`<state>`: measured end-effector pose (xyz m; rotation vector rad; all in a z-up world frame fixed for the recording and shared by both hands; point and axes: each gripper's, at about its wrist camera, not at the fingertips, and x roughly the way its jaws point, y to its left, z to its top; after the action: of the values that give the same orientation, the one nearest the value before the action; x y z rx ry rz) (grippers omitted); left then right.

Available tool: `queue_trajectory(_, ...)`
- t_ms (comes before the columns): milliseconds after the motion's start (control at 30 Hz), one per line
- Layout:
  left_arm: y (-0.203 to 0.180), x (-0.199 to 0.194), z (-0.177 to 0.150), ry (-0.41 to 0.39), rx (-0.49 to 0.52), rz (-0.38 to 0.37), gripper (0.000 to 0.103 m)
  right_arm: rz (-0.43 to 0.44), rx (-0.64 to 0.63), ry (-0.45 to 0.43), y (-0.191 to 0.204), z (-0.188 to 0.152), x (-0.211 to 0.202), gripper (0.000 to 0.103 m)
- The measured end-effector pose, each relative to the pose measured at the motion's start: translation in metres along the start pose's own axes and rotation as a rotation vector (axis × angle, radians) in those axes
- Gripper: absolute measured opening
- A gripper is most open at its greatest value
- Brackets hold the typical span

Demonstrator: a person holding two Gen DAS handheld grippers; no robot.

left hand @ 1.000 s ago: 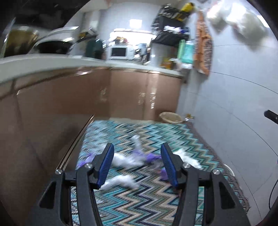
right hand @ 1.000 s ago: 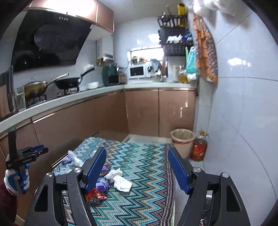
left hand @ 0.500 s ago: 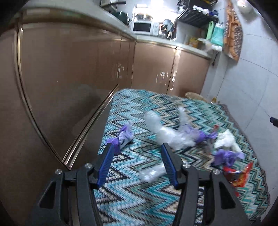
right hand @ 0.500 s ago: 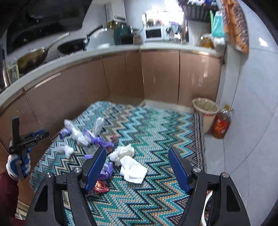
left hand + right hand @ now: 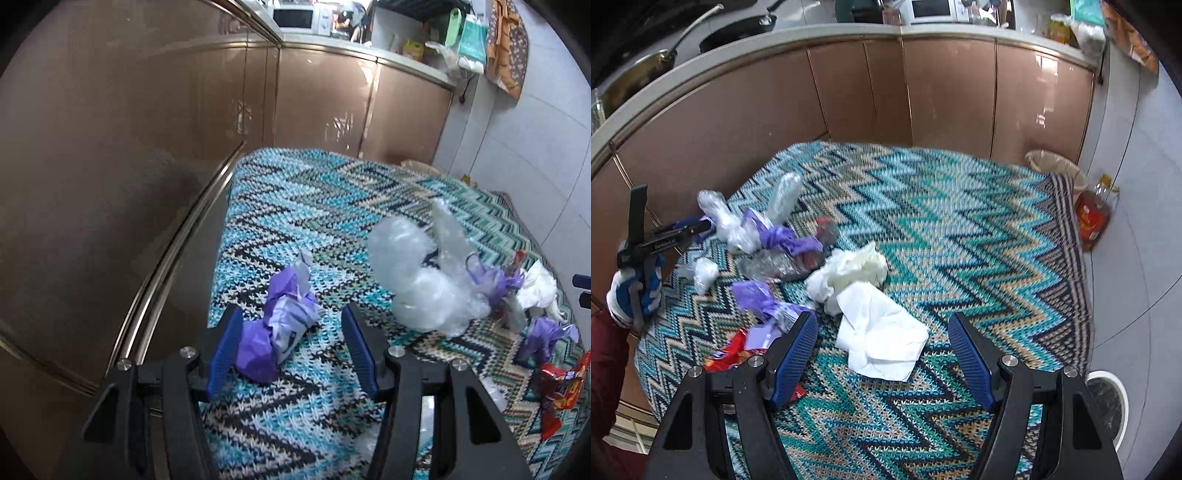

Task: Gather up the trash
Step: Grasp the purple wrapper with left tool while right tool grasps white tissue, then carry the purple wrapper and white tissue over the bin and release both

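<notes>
Now, step in hand: we are lining up the first pick; nothing is gripped yet.
Left gripper [image 5: 291,350]: jaws spread, low over the zigzag-patterned teal knitted rug [image 5: 325,192], framing a crumpled purple plastic wrapper [image 5: 280,328] that lies nearer the left finger.
Right gripper [image 5: 882,354]: jaws spread, hovering by a flat white paper tissue [image 5: 882,339].
Trash: scattered on the rug; the beige lined waste bin [image 5: 1056,166] stands well apart at the far corner.
Next move: we judge the left must shift, descend and close on the wrapper.
Change: half a second ago the wrapper sat beyond the left fingertip; we have since advanced and dropped.
</notes>
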<state>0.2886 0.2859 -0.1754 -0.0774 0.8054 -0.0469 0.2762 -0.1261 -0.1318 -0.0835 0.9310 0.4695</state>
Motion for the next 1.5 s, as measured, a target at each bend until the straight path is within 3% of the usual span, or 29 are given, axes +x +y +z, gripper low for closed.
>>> queue_trajectory(100, 0.001, 0.006, -0.002, 0.013, -0.002, -0.013, 0.051, 0.0, 0.006, 0.022, -0.003, -0.002, 0.012, 0.071)
queue_trajectory(133, 0.002, 0.007, -0.003, 0.014, -0.004, -0.019, 0.044, -0.002, 0.006, 0.03, -0.004, -0.002, 0.016, 0.071)
queue_trajectory(267, 0.001, 0.006, -0.004, 0.013, -0.003, -0.029, 0.039, 0.003, 0.008, 0.053, -0.004, -0.006, 0.028, 0.071)
queue_trajectory(333, -0.002, 0.005, -0.004, 0.015, 0.009, -0.027, 0.032, 0.006, 0.007, 0.057, -0.004, -0.007, 0.032, 0.071)
queue_trajectory(467, -0.007, 0.004, -0.005, 0.011, 0.028, -0.019, 0.03, 0.012, 0.001, 0.066, -0.002, -0.008, 0.038, 0.071)
queue_trajectory(600, -0.006, 0.0, -0.005, 0.003, 0.012, -0.02, 0.028, 0.013, -0.003, 0.085, -0.003, -0.01, 0.046, 0.06)
queue_trajectory(733, -0.005, -0.007, -0.005, -0.006, 0.008, -0.019, 0.028, 0.008, -0.012, 0.091, -0.002, -0.012, 0.049, 0.041)
queue_trajectory(1033, -0.005, -0.035, -0.005, -0.047, -0.01, -0.011, 0.028, -0.02, -0.051, 0.091, 0.0, -0.019, 0.046, 0.014)
queue_trajectory(1233, -0.009, -0.068, -0.005, -0.087, -0.004, -0.004, 0.028, -0.029, -0.049, 0.037, 0.004, -0.023, 0.024, 0.01)
queue_trajectory(1500, -0.026, -0.123, -0.006, -0.15, -0.001, -0.025, 0.028, -0.017, -0.031, -0.087, 0.014, -0.033, -0.04, 0.01)
